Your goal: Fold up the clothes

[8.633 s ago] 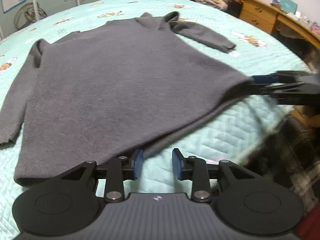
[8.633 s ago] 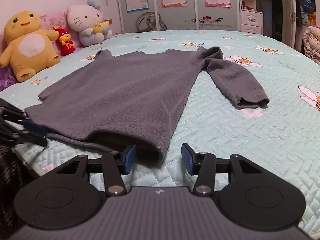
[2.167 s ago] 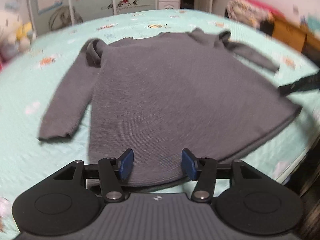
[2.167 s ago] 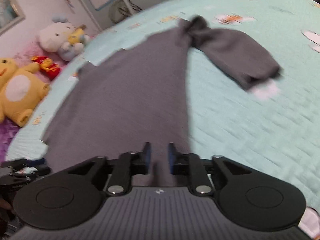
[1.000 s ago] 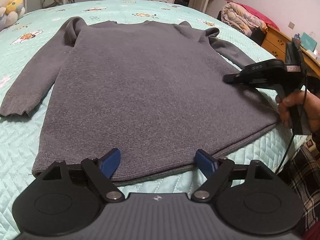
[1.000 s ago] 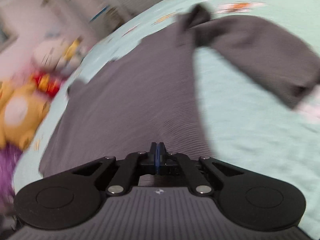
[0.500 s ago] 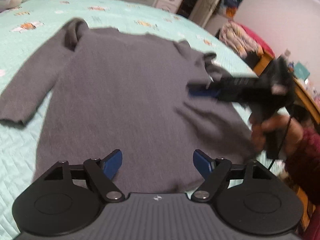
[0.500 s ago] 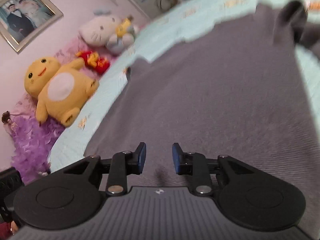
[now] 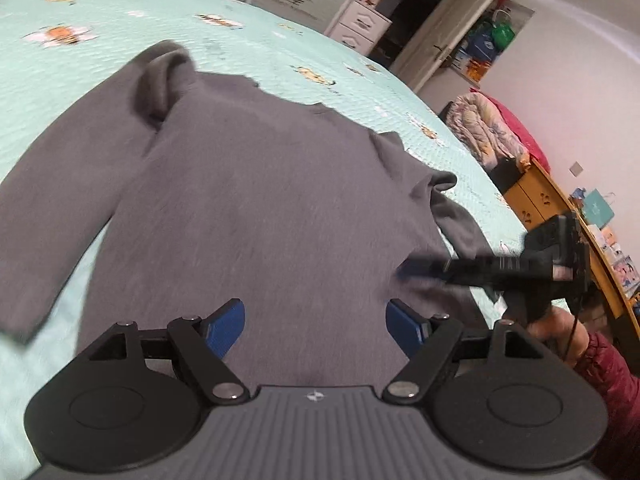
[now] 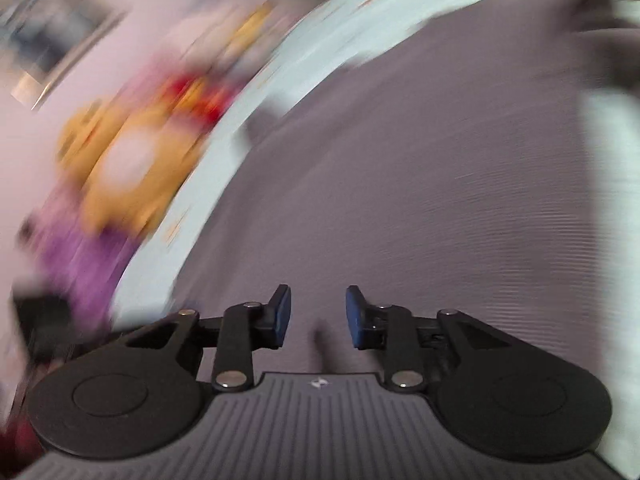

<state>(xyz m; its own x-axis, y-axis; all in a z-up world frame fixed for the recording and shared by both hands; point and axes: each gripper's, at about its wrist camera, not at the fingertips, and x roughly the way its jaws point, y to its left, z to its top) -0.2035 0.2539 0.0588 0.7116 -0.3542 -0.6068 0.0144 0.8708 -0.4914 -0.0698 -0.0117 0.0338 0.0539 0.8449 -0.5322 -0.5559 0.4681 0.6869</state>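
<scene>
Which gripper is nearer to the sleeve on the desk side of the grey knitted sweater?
Right. The right gripper hovers beside that sleeve; the left gripper is open over the sweater's hem, farther away.

Soft, even indoor light, no glare. My right view smears heavily: the plush toys (image 10: 132, 160) melt into streaks, though my fingers (image 10: 280, 316) stay sharp. My left view is clearer, its edges bowed and slightly blurred.

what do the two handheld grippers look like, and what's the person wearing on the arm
Both the left gripper and the right gripper are black, with linkage arms, silver pivot bolts, blue fingertip pads and a ribbed grey body. A thin black cable hangs by the right one. The sleeve is dark red and quilted.
</scene>
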